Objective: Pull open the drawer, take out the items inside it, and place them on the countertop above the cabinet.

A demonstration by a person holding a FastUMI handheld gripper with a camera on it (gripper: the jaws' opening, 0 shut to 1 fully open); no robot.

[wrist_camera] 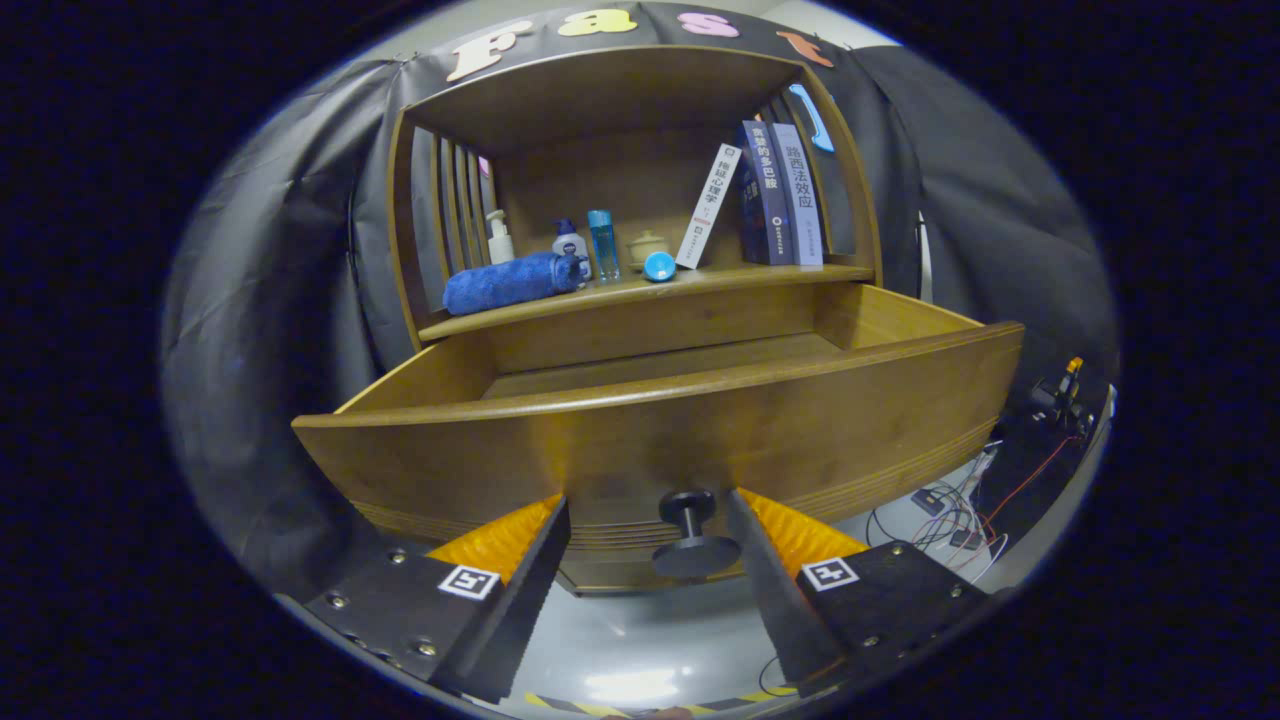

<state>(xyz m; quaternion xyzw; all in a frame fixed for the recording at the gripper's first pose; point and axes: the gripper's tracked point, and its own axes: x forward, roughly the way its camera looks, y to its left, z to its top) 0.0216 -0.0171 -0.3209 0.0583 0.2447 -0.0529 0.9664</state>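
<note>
The wooden drawer (660,420) stands pulled well out of the cabinet, and the part of its floor that shows looks bare. Its dark round knob (692,535) sits on the drawer front, between the fingers of the hand-held gripper (648,525), whose fingers are spread wide apart, one on each side of the knob, neither touching it.

Above the drawer, on the worktop (640,293), lie a rolled blue towel (510,281), a white pump bottle (498,238), a white bottle with a blue cap (569,240), a slim blue bottle (603,245), a small cream jar (647,246) and a round blue lid (659,266). To the right of these a white book (708,205) leans against two upright dark books (780,193), their spines printed in Chinese characters.

Loose wires (960,510) lie on the floor beside the drawer's right end.
</note>
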